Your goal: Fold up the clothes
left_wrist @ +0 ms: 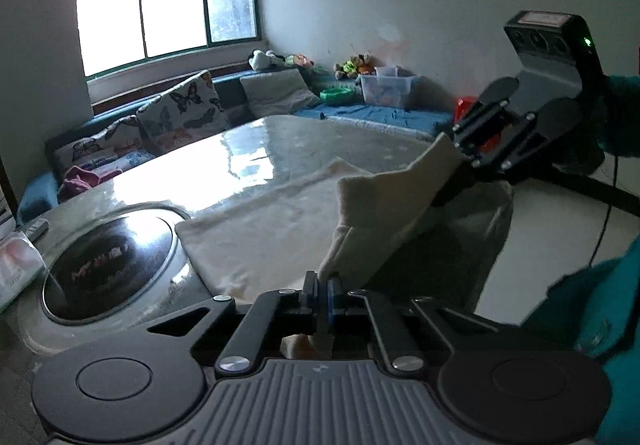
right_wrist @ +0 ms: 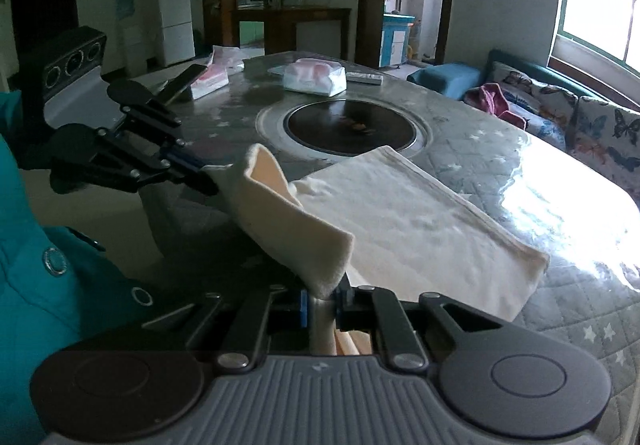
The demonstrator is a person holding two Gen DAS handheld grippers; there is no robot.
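Note:
A cream cloth garment (left_wrist: 272,229) (right_wrist: 420,221) lies partly folded on the table, its near edge lifted off the surface. My left gripper (left_wrist: 322,285) is shut on one corner of that edge; in the right wrist view the left gripper (right_wrist: 204,173) pinches the cloth at the left. My right gripper (right_wrist: 322,295) is shut on the other corner; in the left wrist view the right gripper (left_wrist: 460,149) holds it up at the right. The raised edge hangs as a band between both grippers.
A round dark hotplate (right_wrist: 352,125) (left_wrist: 108,265) is set into the table beyond the cloth. Tissue packs (right_wrist: 314,75), a remote (right_wrist: 364,77) and a phone (right_wrist: 182,81) lie at the far end. A sofa with butterfly cushions (left_wrist: 180,113) runs along the window side. A teal sleeve (right_wrist: 36,245) is near.

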